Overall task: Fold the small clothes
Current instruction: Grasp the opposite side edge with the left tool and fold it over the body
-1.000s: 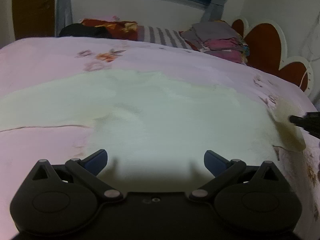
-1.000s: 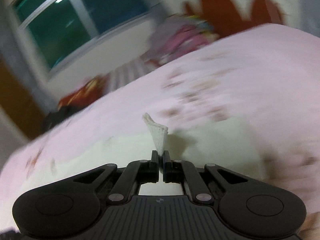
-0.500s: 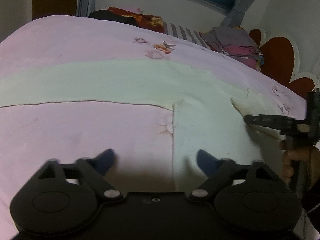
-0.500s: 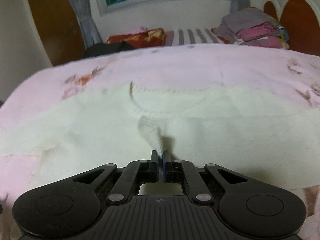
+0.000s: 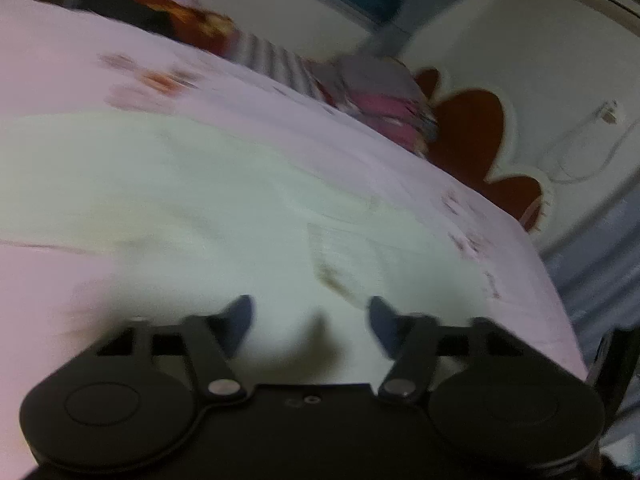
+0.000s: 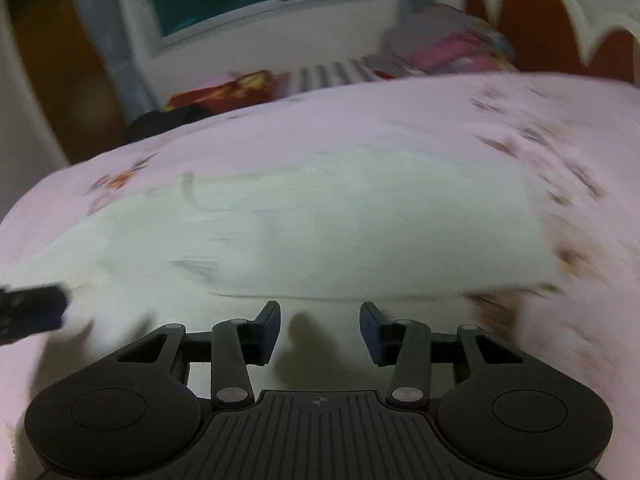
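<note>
Risk at this moment was mostly in the next grasp: both frames were blurred by motion, and the pale garment (image 6: 360, 224) lay flat on the pink bedsheet (image 6: 360, 128), so a jaw closing too deep could pinch the sheet together with the cloth, or catch two layers at the folded edge and pull the fold open. The right gripper (image 6: 319, 330) was released, jaws apart and empty, just above the near edge of the garment. The left gripper (image 5: 310, 322) was also released and held nothing, over the same pale cloth. A dark tip at the left border of the right wrist view was probably the other tool, but this was hard to tell. Sleeves, collar and the exact fold lines were not clear because of blur, and the near hem was hidden behind the gripper bodies
</note>
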`<state>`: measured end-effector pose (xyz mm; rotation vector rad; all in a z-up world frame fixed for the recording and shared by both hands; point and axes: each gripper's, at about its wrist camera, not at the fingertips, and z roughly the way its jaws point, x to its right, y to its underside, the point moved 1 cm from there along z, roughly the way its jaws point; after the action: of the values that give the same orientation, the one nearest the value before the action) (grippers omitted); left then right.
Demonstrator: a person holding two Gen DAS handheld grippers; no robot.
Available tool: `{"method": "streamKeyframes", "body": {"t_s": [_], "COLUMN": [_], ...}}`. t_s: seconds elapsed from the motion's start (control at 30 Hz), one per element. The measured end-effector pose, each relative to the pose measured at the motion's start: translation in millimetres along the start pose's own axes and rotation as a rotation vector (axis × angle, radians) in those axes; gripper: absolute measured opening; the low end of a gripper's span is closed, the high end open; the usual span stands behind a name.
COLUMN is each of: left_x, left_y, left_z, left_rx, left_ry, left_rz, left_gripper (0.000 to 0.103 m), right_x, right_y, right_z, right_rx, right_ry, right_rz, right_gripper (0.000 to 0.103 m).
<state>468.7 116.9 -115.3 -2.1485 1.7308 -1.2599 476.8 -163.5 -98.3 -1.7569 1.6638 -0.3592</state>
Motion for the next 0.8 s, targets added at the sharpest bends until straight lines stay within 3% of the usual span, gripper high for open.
{"method": "streamKeyframes", "body": {"t_s": [0.17, 0.23, 0.3, 0.47, 0.8], "left_x": [20, 25, 29, 27, -24], "left_y": [-11, -13, -14, -23, -38], "left_z": [70, 90, 104, 79, 21], "left_rx": [-0.067, -0.088, -0.091, 0.011, 0.094], "left_ry": [0.033, 0.046, 0.046, 0.037, -0.057], "left_rz": [-0.038, -0.054, -0.042, 0.006, 0.004], "left_gripper": [0.038, 0.027, 0.003, 0.003, 0.003], "right_x": [45, 60, 74, 81, 80], "right_y": [-2, -3, 0, 4, -5], "right_z": [-10, -10, -10, -14, -5], "right_rx": [0.001, 0.0, -0.008, -0.001, -0.003], "right_ry": [0.035, 0.051, 0.047, 0.026, 0.058], "right_rz": [0.092, 0.126, 0.162, 0.175, 0.153], "right_gripper": [0.045, 0.045, 0.045, 0.045, 0.045]}}
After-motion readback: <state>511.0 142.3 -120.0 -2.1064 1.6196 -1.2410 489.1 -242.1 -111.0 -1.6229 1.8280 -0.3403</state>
